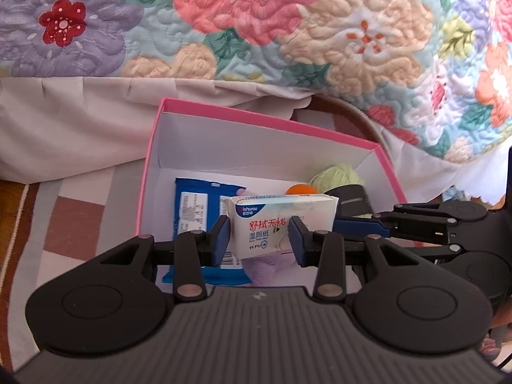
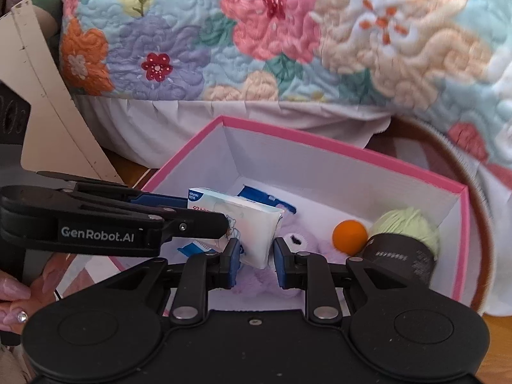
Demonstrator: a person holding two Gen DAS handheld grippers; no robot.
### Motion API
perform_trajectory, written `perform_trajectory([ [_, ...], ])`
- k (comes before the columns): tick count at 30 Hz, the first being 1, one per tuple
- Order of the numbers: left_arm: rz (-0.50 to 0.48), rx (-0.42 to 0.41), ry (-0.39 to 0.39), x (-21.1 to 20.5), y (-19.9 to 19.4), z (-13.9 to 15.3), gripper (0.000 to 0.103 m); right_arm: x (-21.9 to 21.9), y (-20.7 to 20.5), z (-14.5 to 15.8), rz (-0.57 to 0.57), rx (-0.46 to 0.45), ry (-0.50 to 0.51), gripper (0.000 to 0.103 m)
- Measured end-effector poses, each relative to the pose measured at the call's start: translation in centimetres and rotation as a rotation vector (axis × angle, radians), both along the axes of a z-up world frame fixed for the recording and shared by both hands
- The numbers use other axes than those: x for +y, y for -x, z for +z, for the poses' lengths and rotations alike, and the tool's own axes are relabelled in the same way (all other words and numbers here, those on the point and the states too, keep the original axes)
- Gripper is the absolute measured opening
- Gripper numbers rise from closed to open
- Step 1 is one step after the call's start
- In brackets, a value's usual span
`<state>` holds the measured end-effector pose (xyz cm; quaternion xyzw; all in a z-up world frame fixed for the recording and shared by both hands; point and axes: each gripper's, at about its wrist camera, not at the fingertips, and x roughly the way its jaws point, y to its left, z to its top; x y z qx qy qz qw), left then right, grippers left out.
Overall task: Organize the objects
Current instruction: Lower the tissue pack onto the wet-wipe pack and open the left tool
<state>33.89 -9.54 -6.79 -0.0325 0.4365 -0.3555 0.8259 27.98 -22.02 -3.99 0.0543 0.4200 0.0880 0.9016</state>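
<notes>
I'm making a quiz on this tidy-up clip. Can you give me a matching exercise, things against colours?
Things:
1. box rim
2. small ball
3. yarn
4. flat wipes pack

Colours:
a. blue
b. pale green
c. pink
d. orange

Pairs: 1-c, 2-d, 3-b, 4-a
</notes>
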Motion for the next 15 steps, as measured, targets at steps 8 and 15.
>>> perform_trajectory([
  [8, 0.015, -0.021, -0.053, -0.4, -0.2, -0.5, 0.037, 0.2, -1.2, -1.6, -0.011, 0.035, -0.021, 0.027],
  [15, 0.032, -0.076, -0.104, -0.8, 0.1, -0.8, 0.03, 0.5, -2.1, -2.8, -0.027, 0.067, -0.039, 0.027],
])
